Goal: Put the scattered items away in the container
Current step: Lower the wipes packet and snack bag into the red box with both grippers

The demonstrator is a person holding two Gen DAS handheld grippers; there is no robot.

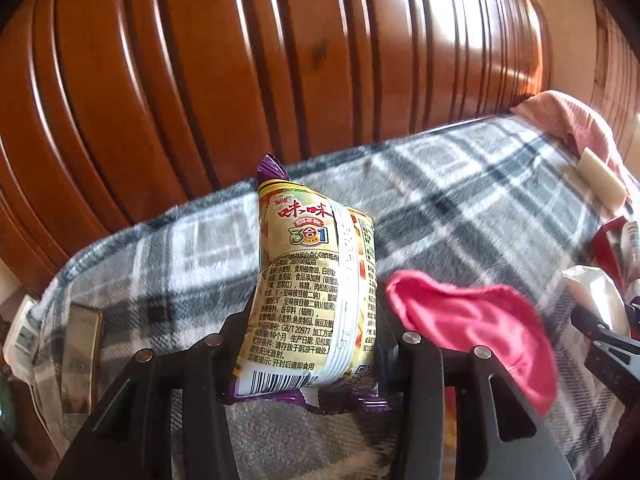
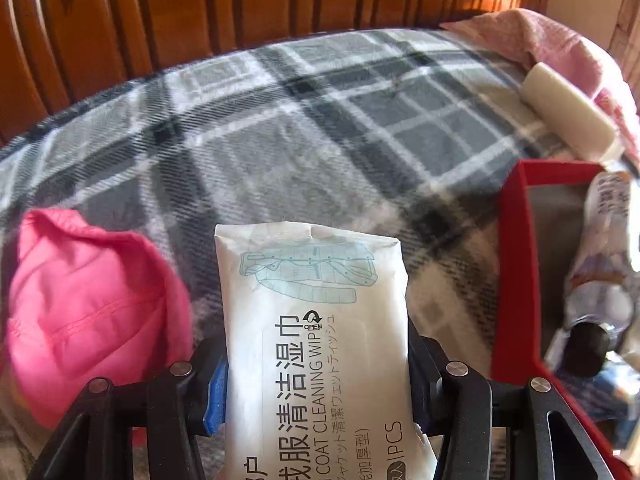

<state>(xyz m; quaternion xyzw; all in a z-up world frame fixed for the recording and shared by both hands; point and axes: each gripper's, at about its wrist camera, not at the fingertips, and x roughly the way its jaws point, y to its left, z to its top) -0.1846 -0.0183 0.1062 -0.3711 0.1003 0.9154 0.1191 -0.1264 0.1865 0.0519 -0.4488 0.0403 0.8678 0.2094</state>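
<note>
My left gripper (image 1: 314, 320) is shut on a yellow and purple snack packet (image 1: 312, 280), held upright above the plaid blanket (image 1: 460, 200). My right gripper (image 2: 316, 344) is shut on a white pack of coat cleaning wipes (image 2: 316, 320), held just left of the red container (image 2: 516, 280). The container holds a few packets (image 2: 600, 280) and a dark round thing. A pink cloth (image 2: 88, 308) lies on the blanket left of the right gripper; it also shows in the left wrist view (image 1: 480, 320), right of the snack packet. The right gripper shows at the right edge of the left wrist view (image 1: 604, 340).
A wooden slatted headboard (image 1: 240, 60) stands behind the blanket. A pale block (image 2: 568, 112) lies on a light pink towel (image 2: 560, 44) at the far right. A flat brown item (image 1: 82, 336) and a white packet (image 1: 22, 336) lie at the blanket's left edge.
</note>
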